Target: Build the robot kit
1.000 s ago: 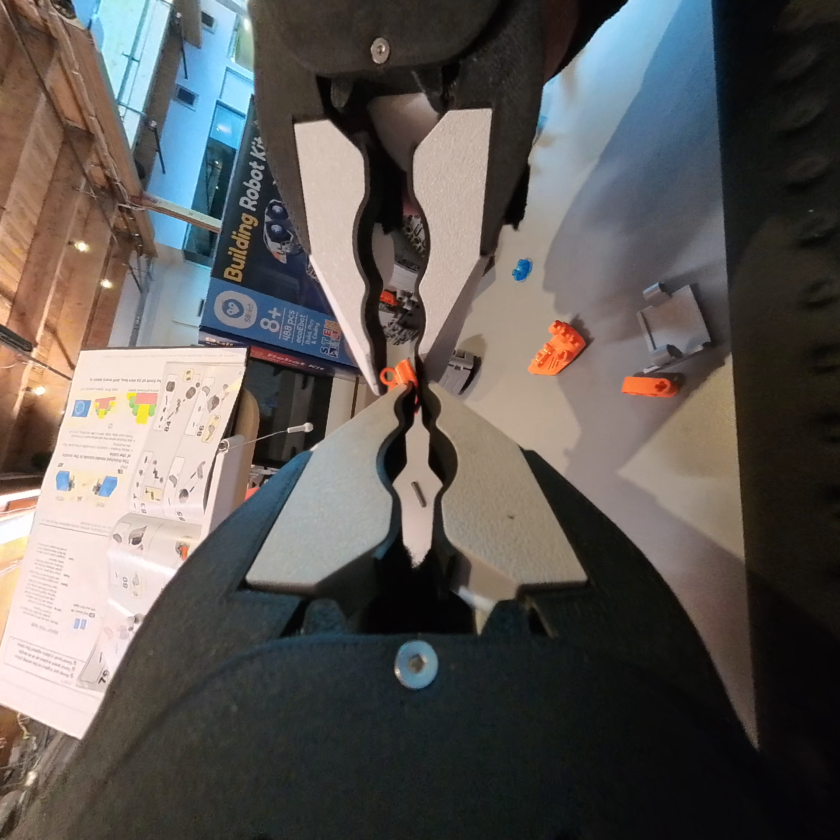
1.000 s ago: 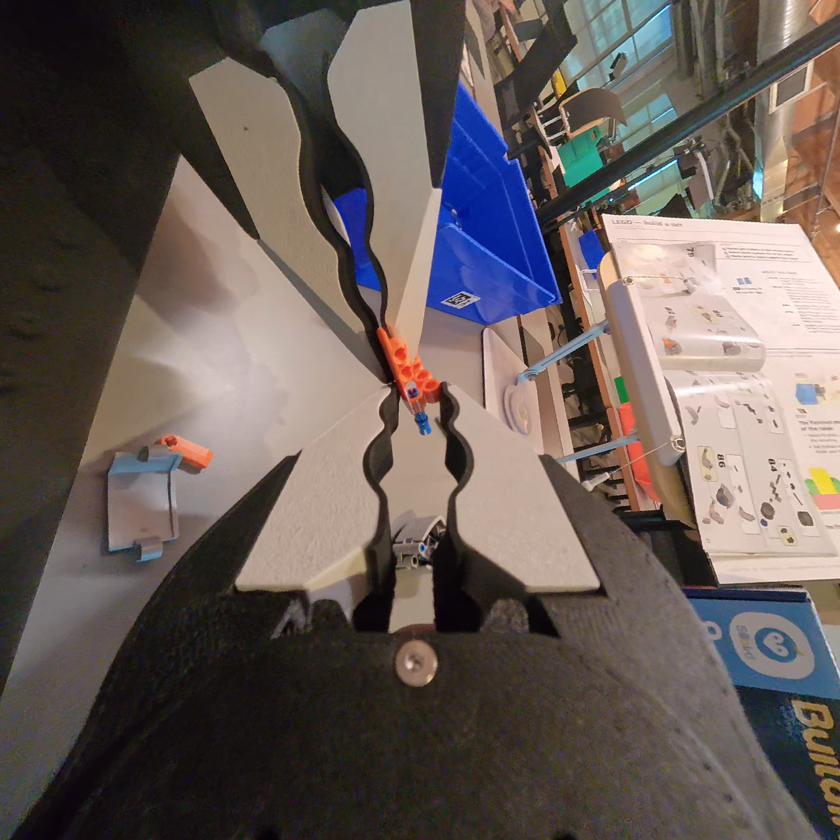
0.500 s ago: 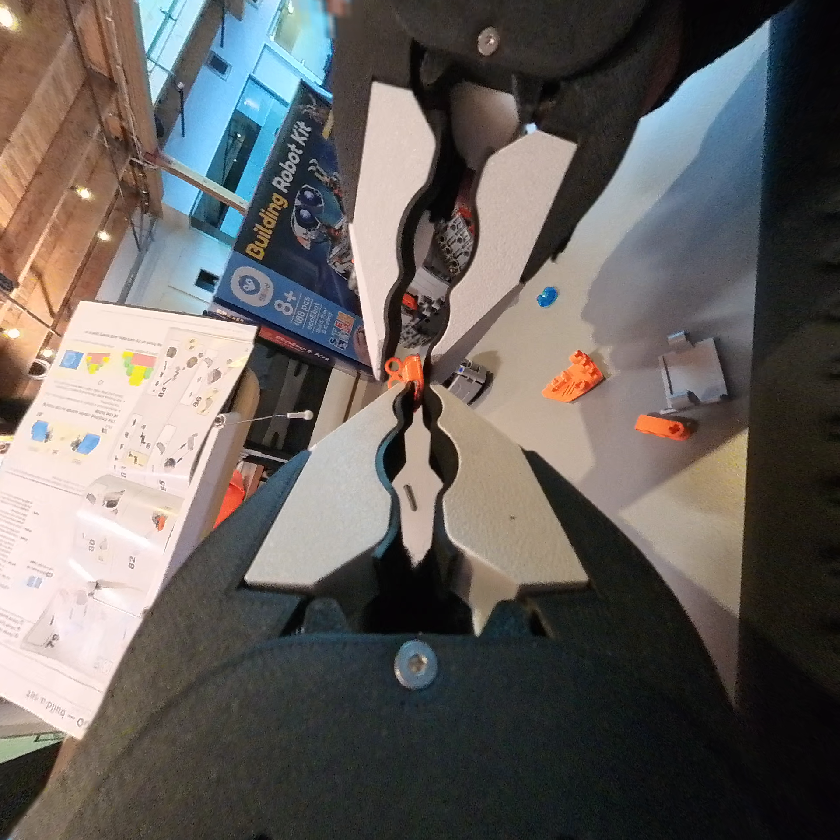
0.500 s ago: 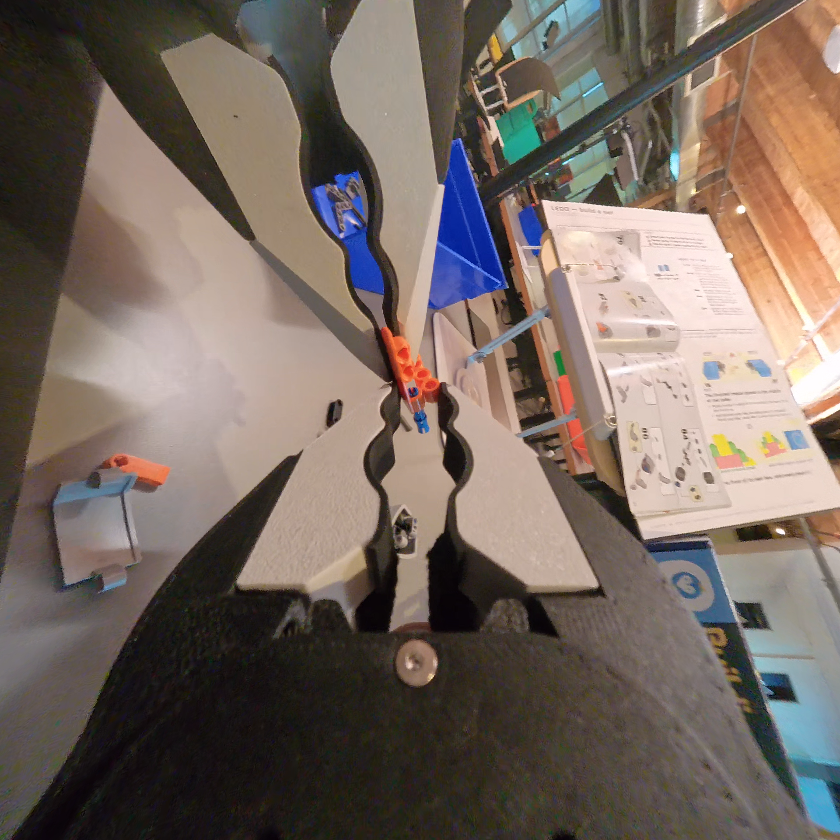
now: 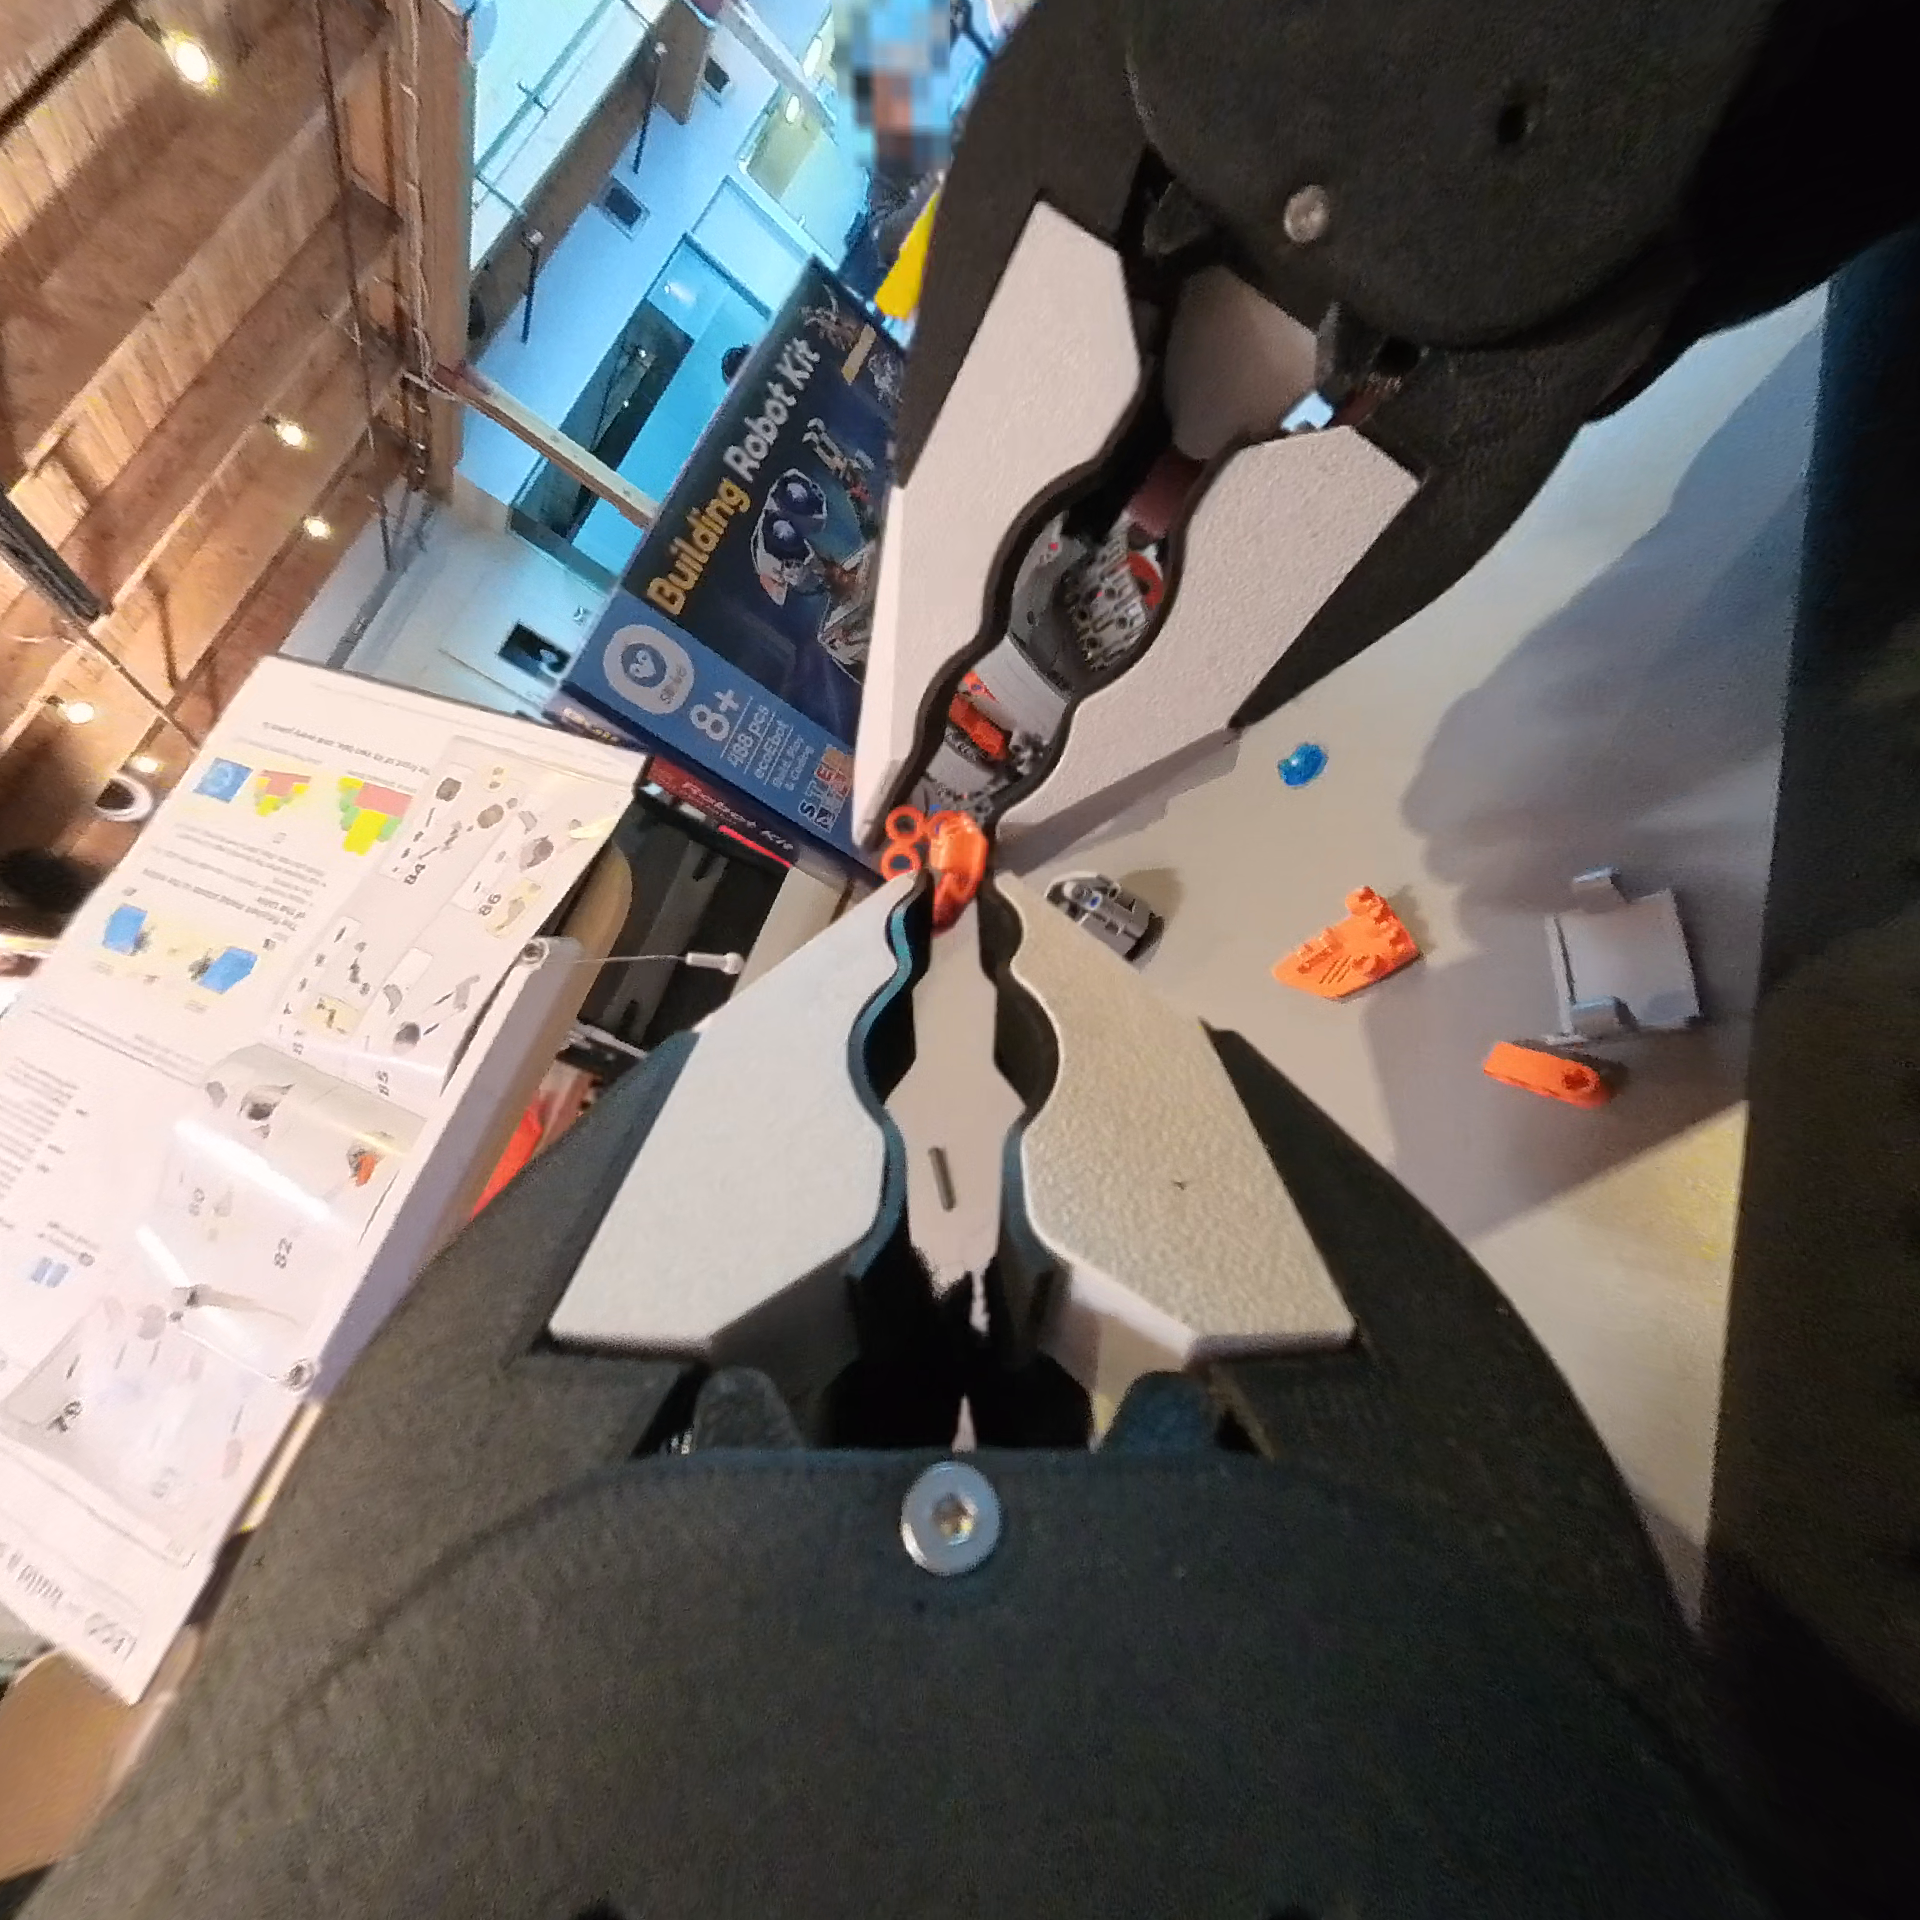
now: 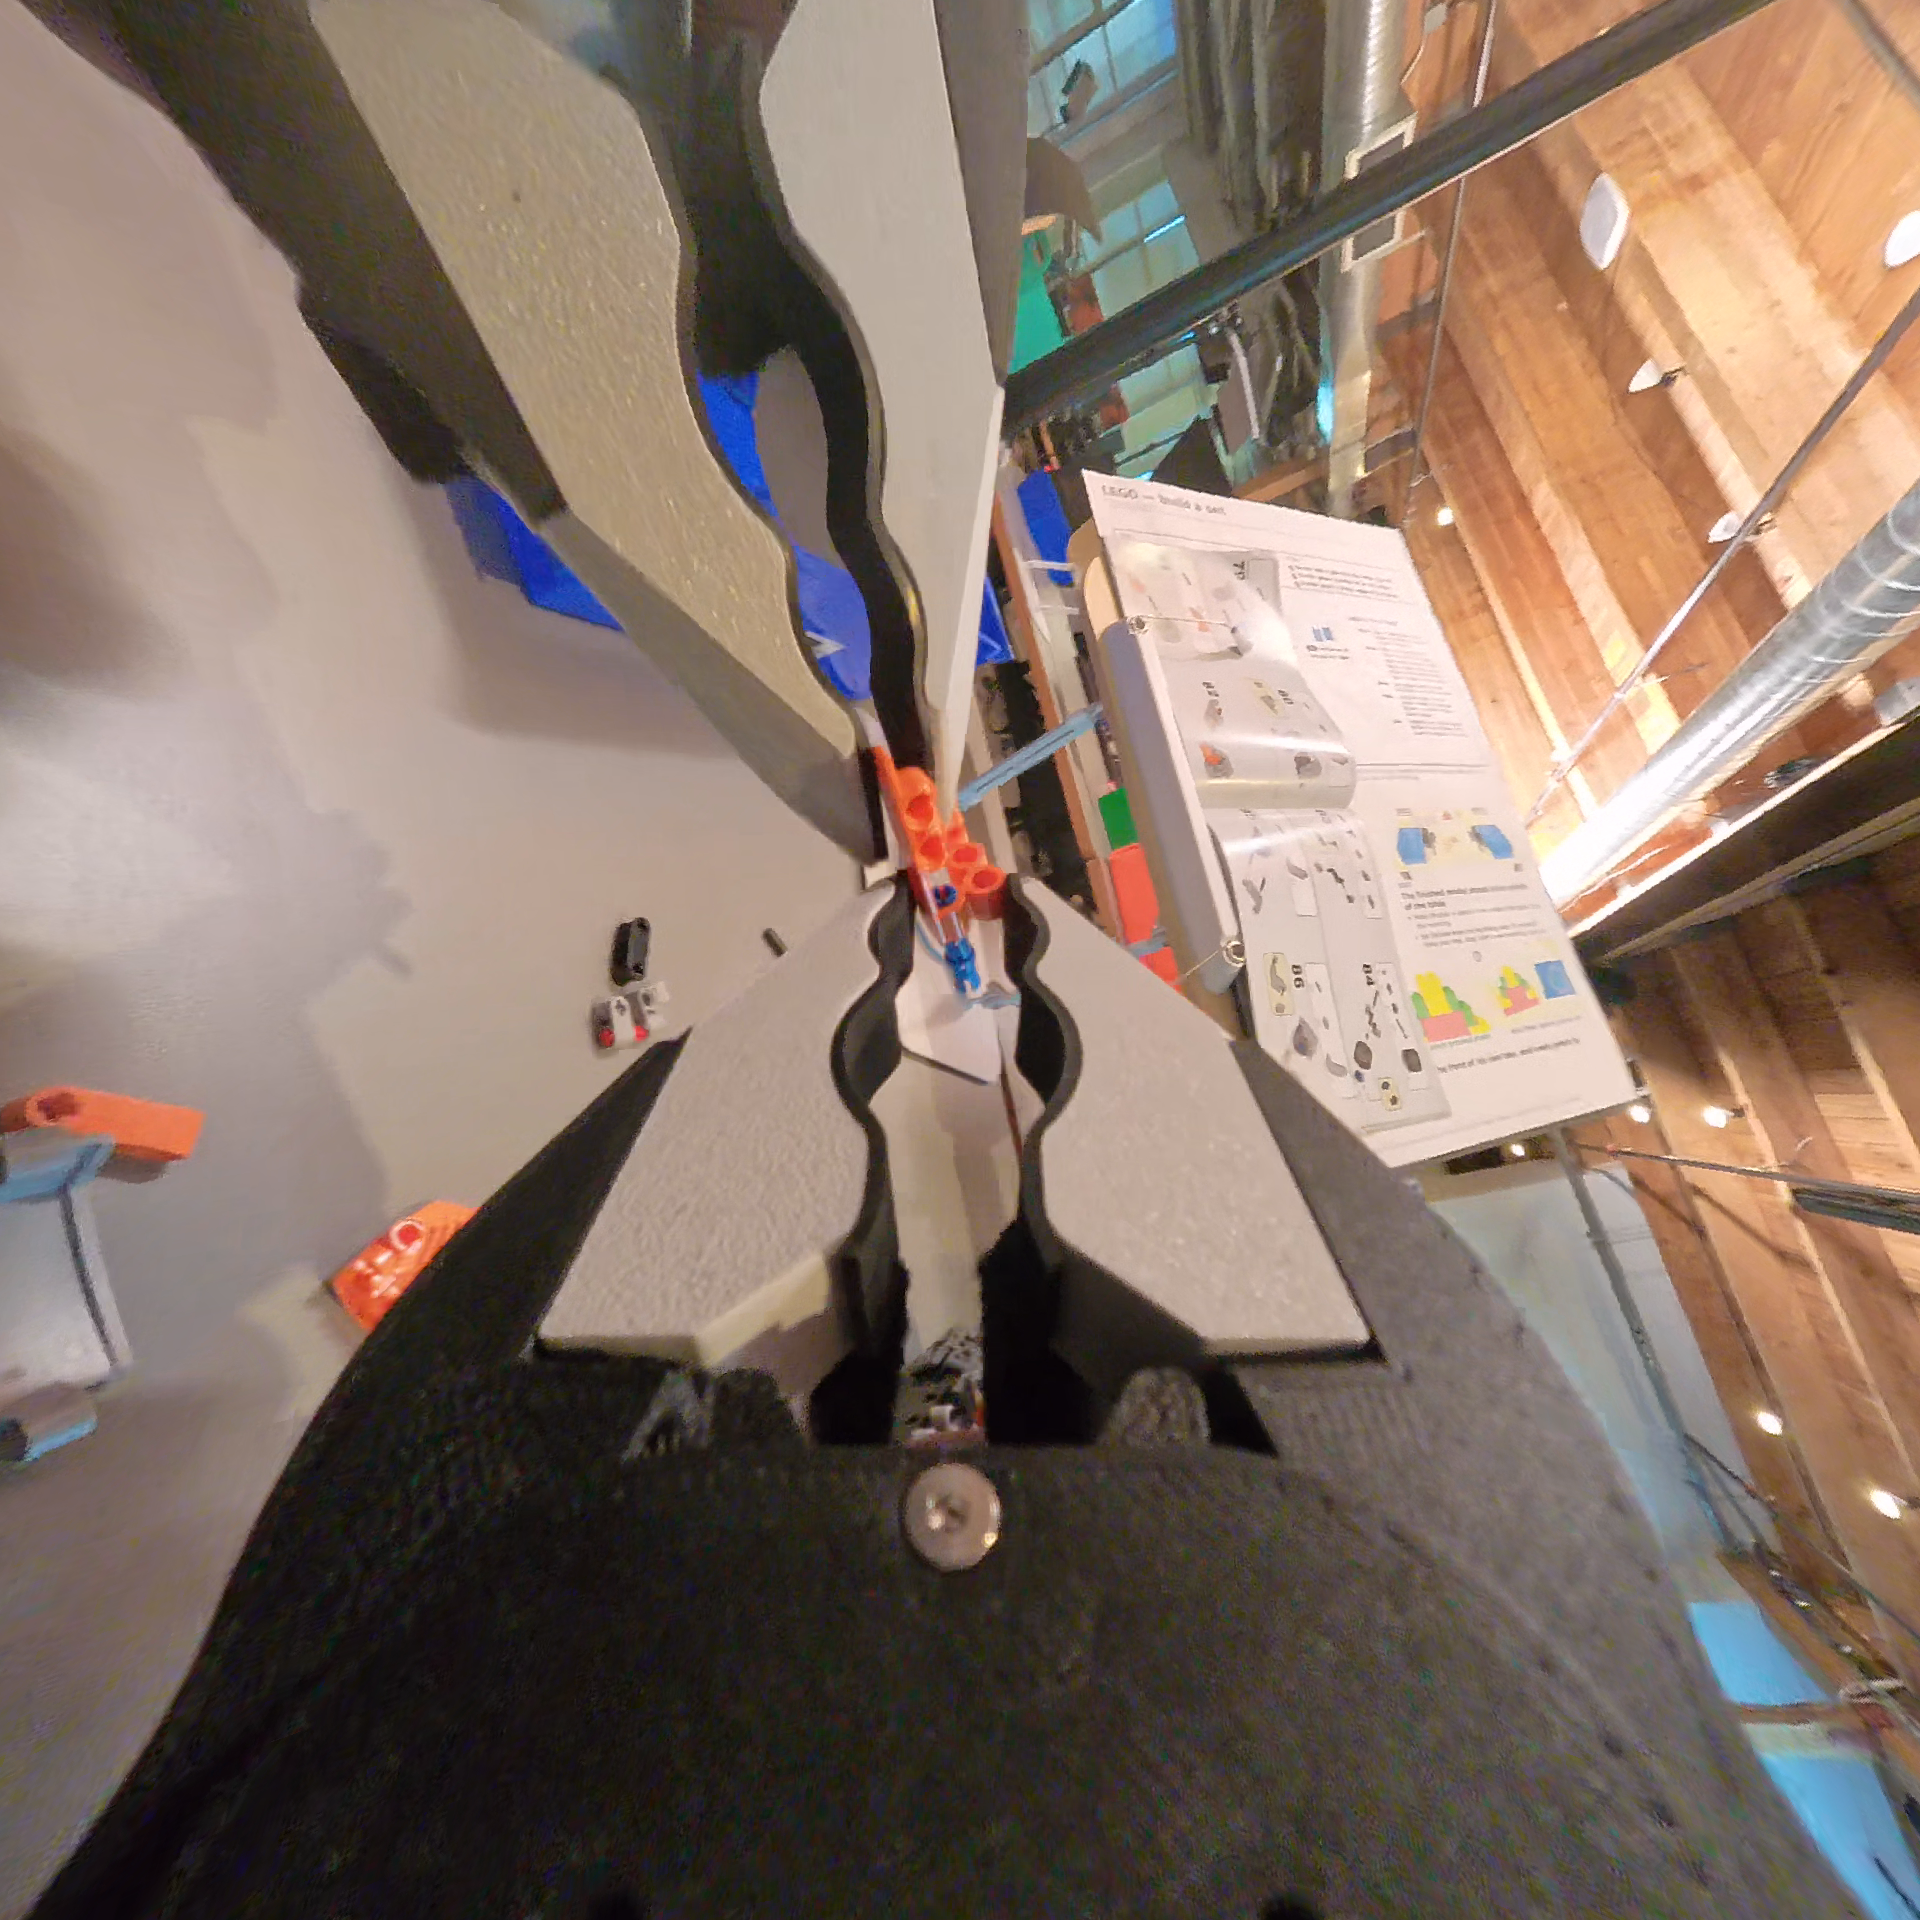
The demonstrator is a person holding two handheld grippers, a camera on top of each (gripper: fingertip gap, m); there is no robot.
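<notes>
Left claw (image 5: 954, 891): clenched on an orange beam (image 5: 953, 868), tip to tip with the right claw.
Right claw (image 6: 951, 902): clenched on the orange beam (image 6: 940, 826) – a blue pin (image 6: 961, 961) juts from the piece between its fingers.
Bench (image 5: 1299, 862): beyond the left claw's tips lie a grey piece (image 5: 1103, 909), an orange wedge (image 5: 1345, 945) and a grey panel (image 5: 1621, 971).
Instruction sheet (image 6: 1351, 790): upright, just right of the right claw.

Grey curved panel (image 6: 47, 1262) cut off at left edge; blue bin (image 6: 748, 499) mostly hidden.
</notes>
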